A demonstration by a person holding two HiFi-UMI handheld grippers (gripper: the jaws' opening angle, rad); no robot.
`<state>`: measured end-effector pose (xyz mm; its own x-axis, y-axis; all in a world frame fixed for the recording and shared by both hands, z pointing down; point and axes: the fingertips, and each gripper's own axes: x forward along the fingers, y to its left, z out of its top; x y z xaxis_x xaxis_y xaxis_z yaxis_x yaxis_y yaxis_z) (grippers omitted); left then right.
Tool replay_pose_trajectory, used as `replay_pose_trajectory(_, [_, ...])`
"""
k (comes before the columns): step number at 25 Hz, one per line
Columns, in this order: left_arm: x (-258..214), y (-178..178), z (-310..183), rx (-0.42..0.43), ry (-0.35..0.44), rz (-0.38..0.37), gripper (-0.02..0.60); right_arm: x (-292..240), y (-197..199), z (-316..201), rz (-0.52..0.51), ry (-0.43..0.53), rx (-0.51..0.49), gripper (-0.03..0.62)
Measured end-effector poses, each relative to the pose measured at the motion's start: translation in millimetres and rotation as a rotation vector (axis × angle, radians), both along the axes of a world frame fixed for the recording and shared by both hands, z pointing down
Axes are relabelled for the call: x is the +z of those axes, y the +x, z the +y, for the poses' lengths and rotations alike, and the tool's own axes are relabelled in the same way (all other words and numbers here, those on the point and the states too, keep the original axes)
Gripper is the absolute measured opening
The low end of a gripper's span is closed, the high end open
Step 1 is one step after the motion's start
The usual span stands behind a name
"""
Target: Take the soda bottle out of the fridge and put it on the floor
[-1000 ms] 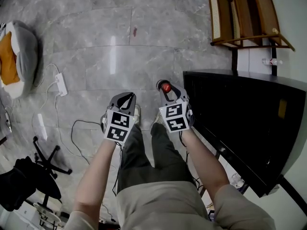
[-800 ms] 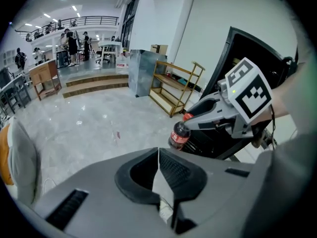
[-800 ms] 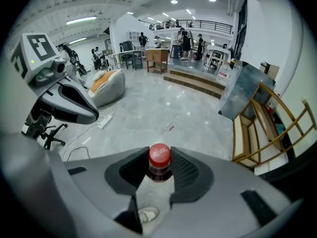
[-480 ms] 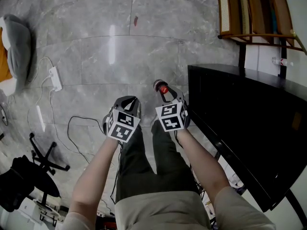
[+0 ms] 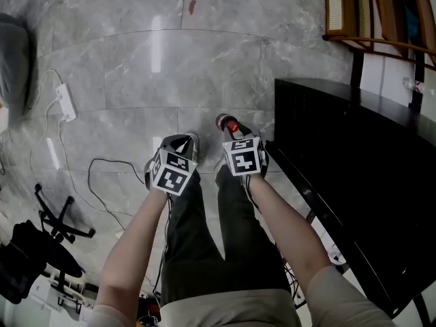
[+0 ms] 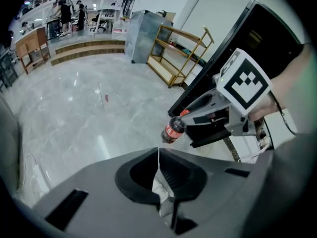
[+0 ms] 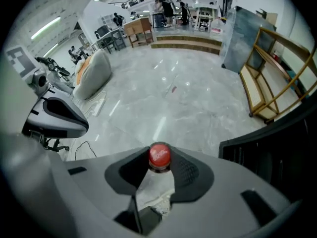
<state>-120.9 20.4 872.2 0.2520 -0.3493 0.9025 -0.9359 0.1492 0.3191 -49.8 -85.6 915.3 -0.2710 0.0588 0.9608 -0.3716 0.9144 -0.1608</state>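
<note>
Right tongs (image 7: 159, 163) clamp soda bottle (image 6: 173, 130) neck, forearm (image 5: 281, 218) outstretched; left tongs (image 6: 158, 152) closed.

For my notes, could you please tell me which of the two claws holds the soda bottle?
The right claw: it grips the red-capped soda bottle by its neck; the left claw is shut and empty.

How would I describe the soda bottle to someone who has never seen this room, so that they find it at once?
Find the big black fridge at the right. Just left of it, above the grey floor, the right gripper holds the soda bottle by its neck. It is the only small thing there with a dark body, red cap and red label.
</note>
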Motion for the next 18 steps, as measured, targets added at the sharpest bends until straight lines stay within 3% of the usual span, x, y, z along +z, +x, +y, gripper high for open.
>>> replay_pose_trajectory(3, [23.2,1.6,6.0,-0.005,-0.027,0.026,0.011,28.2,7.6,3.6,0.043,-0.012,-0.001,0.112])
replay_pose_trajectory(8, [56.9,3.9,12.6,-0.018,-0.054,0.056,0.011,69.8,17.7,17.9,0.103,0.021,-0.177,0.112])
replay_pose_trajectory(14, [102.8,8.7,17.1,-0.091,-0.113,0.124,0.011,113.5,34.7,11.9,0.149,0.056,-0.213,0.112])
replay_pose_trajectory(18, [136.3,17.4,20.6,-0.062,-0.127,0.135,0.011,145.5,47.5,10.5,0.182,0.032,-0.190,0.112])
